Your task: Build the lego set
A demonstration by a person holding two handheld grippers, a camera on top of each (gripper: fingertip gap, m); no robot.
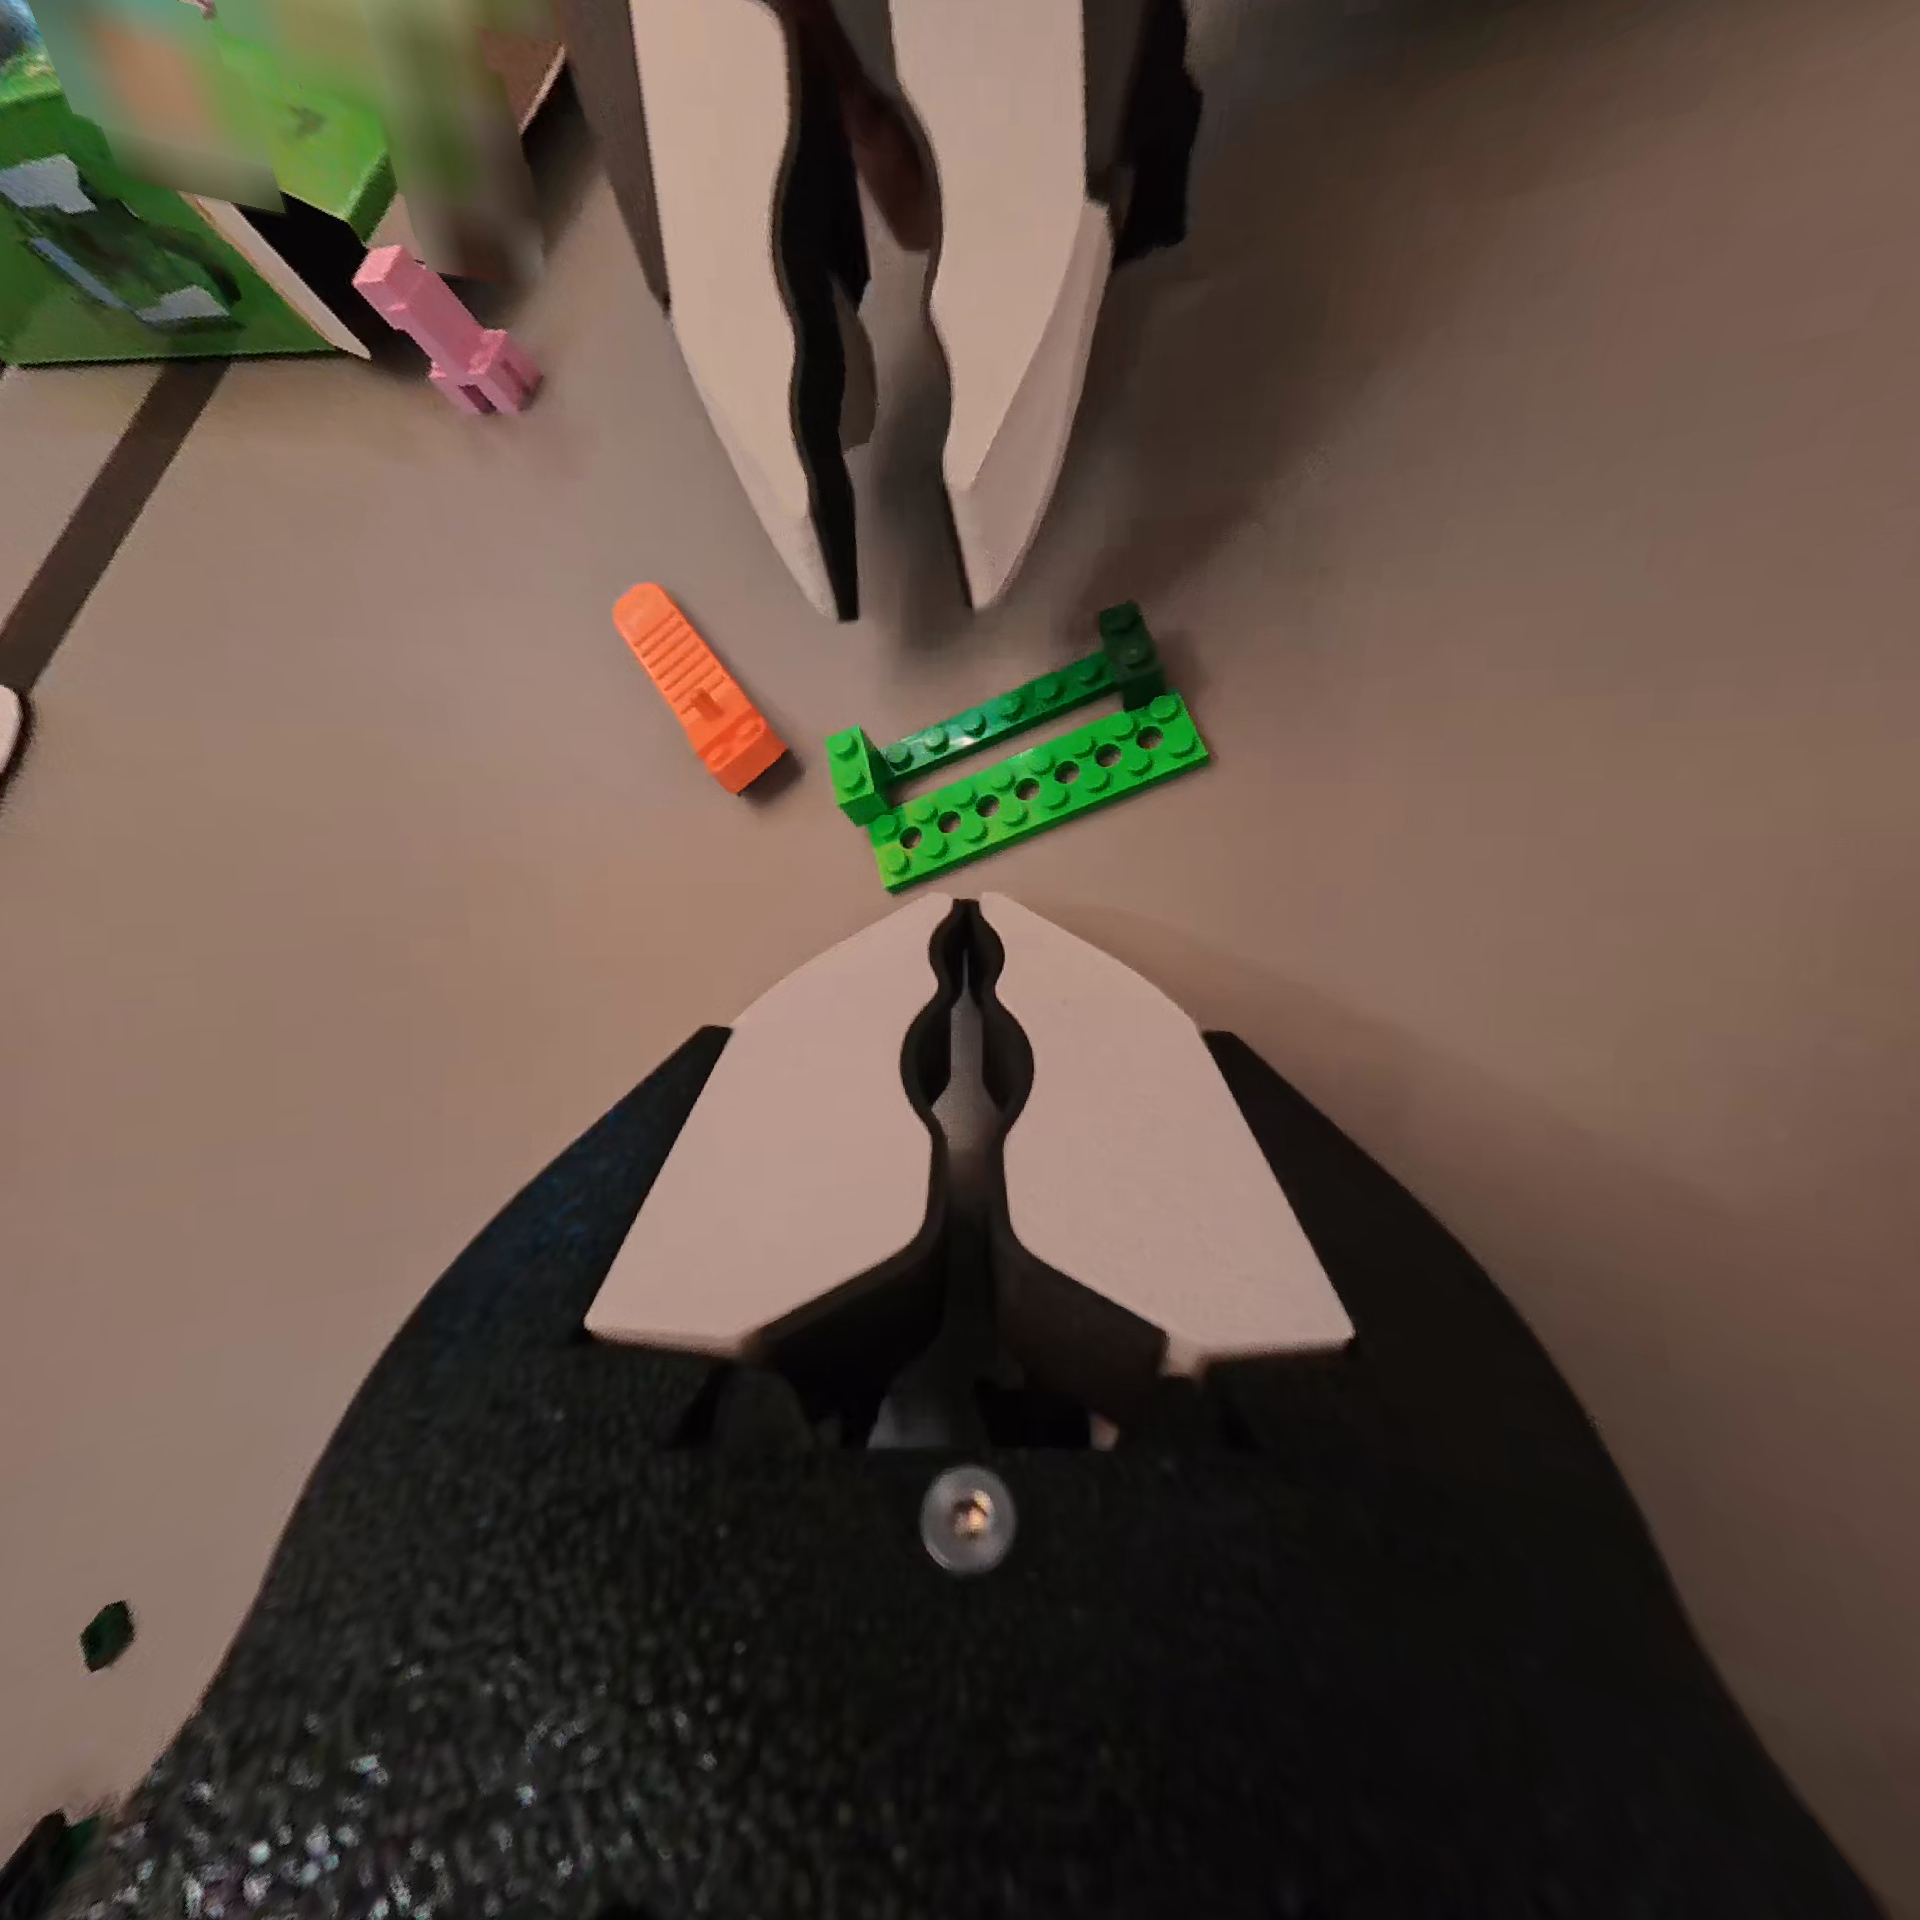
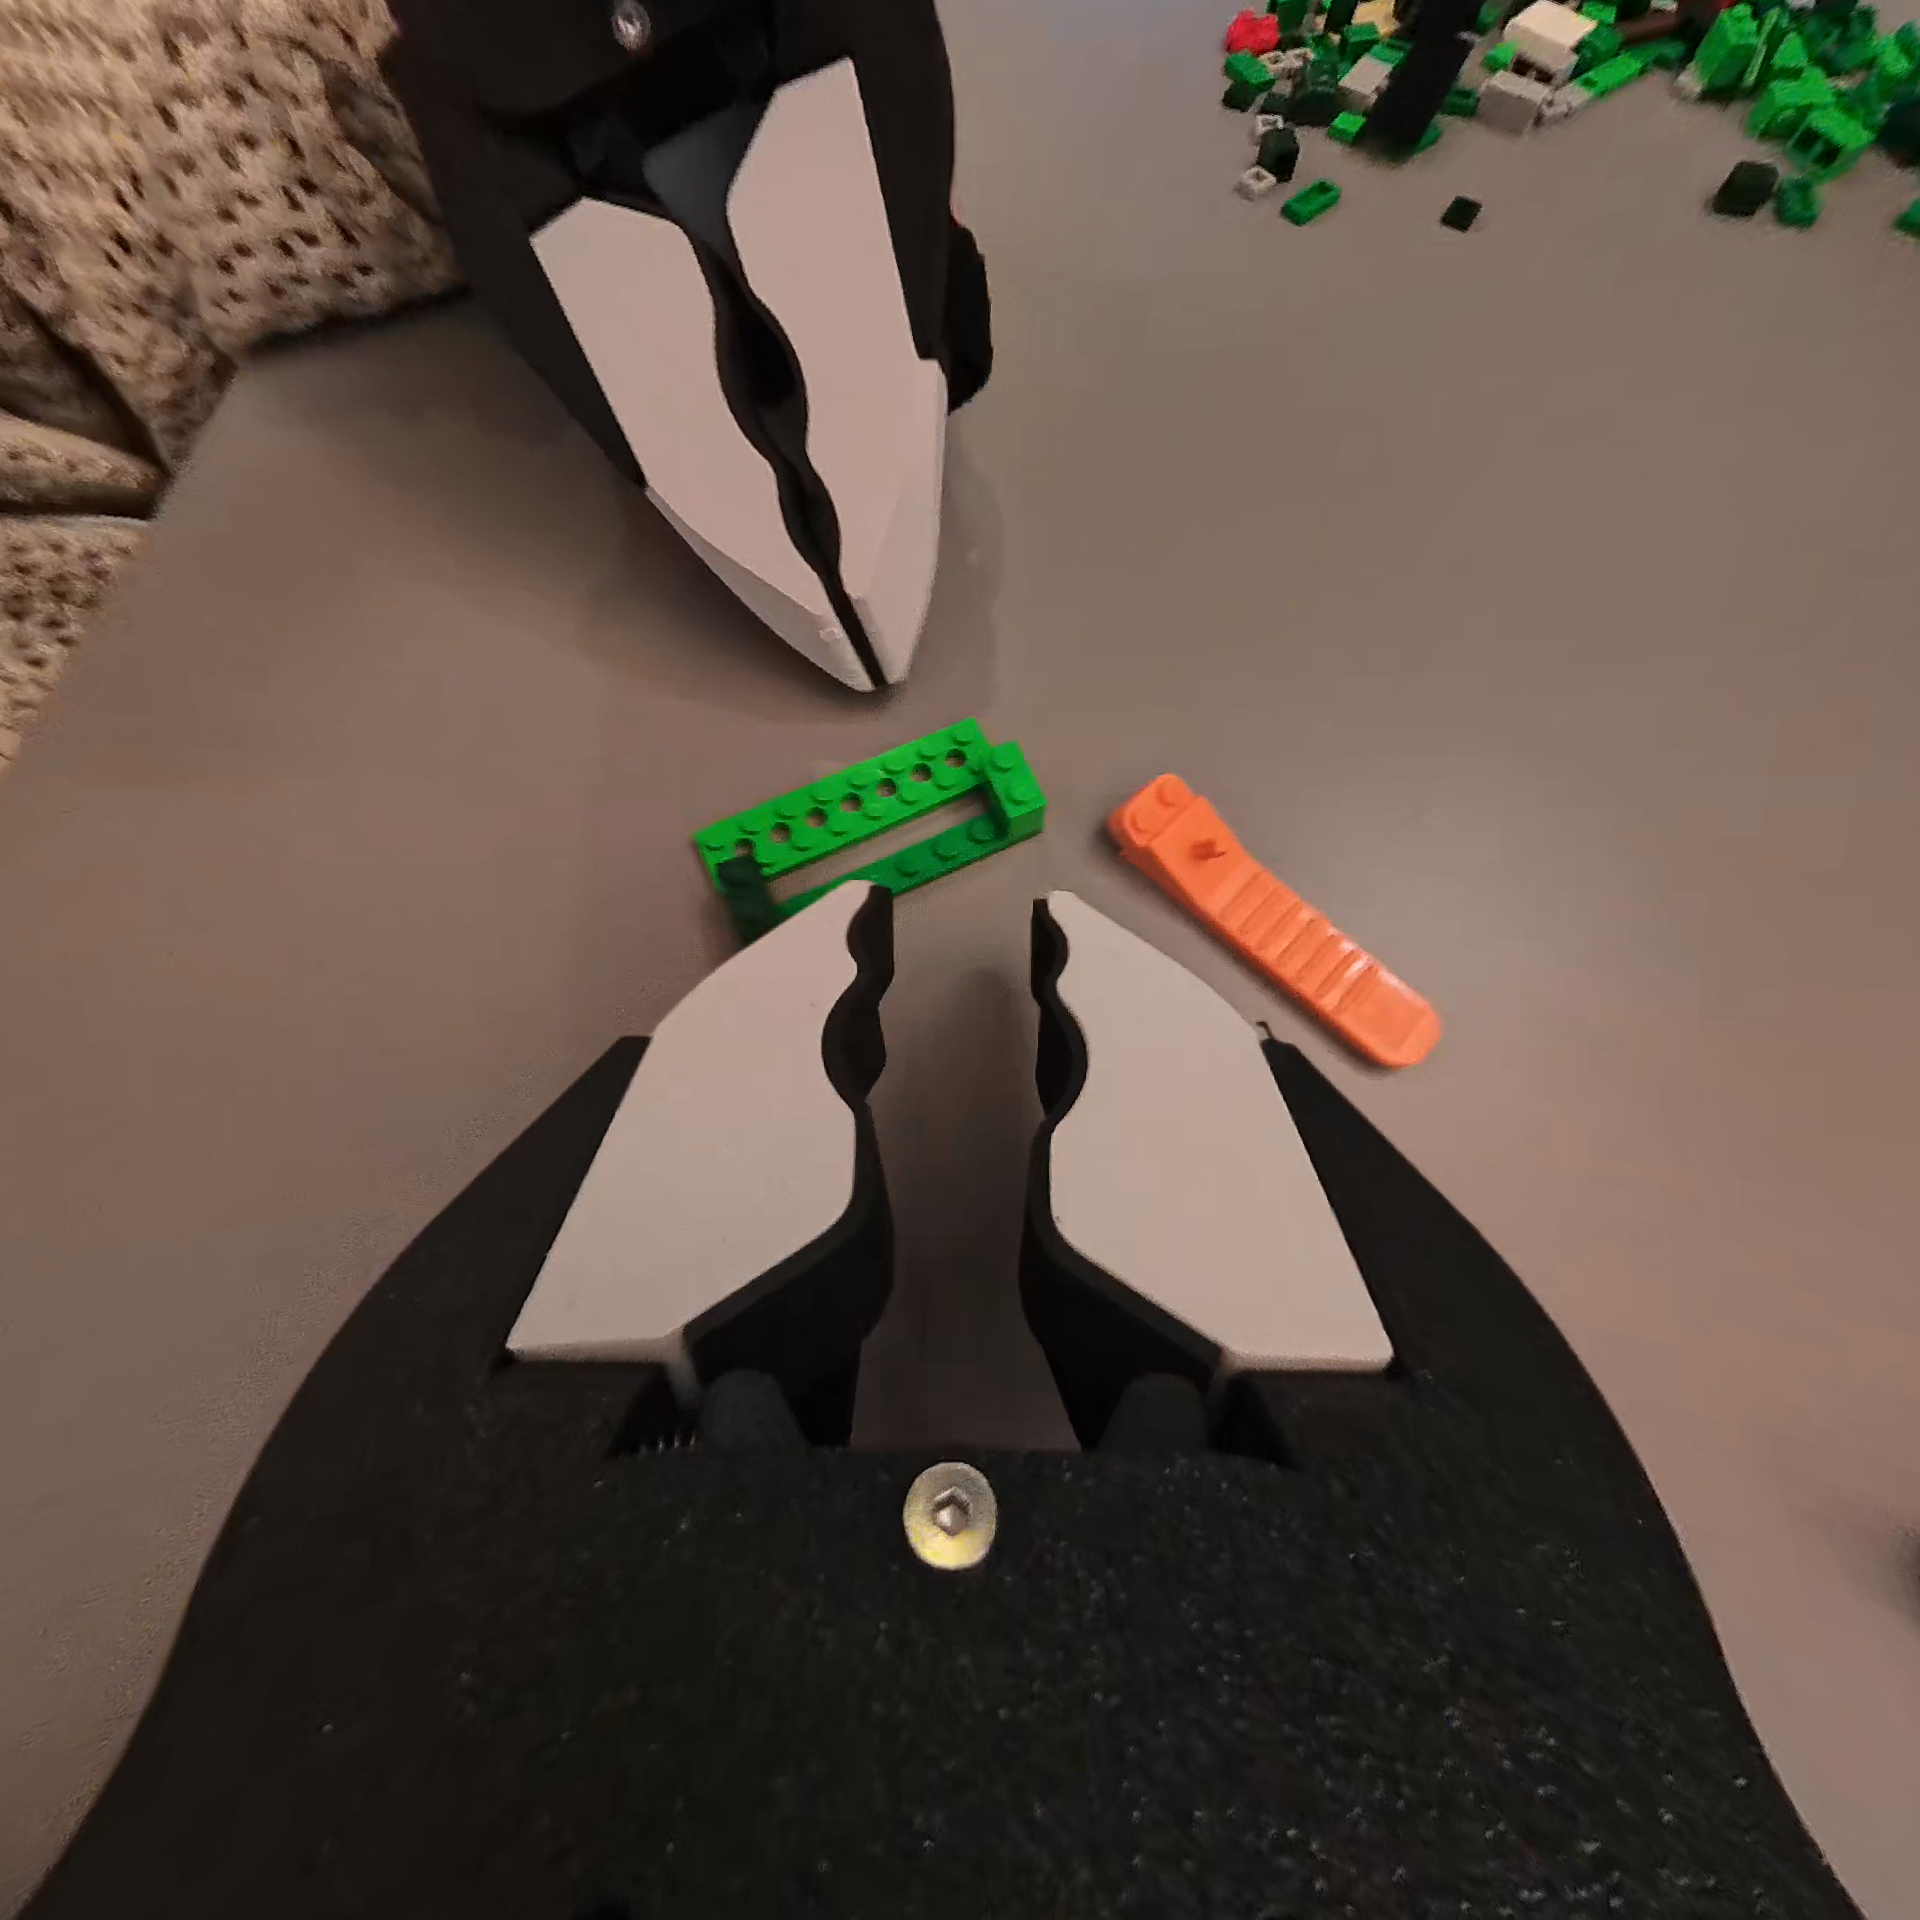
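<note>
I see small green lego frame [image 1: 1013, 748] on table [image 1: 1455, 623], between my tools. Left hand-held gripper [image 1: 966, 906] pressed together, empty. Right hand-held gripper [image 2: 961, 904] spread, empty. Big brick pile [image 2: 1558, 83] untouched: build barely begun.

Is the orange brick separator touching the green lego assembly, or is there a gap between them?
Apart. In the left wrist view, bare table separates the orange brick separator from the green lego assembly.
</note>
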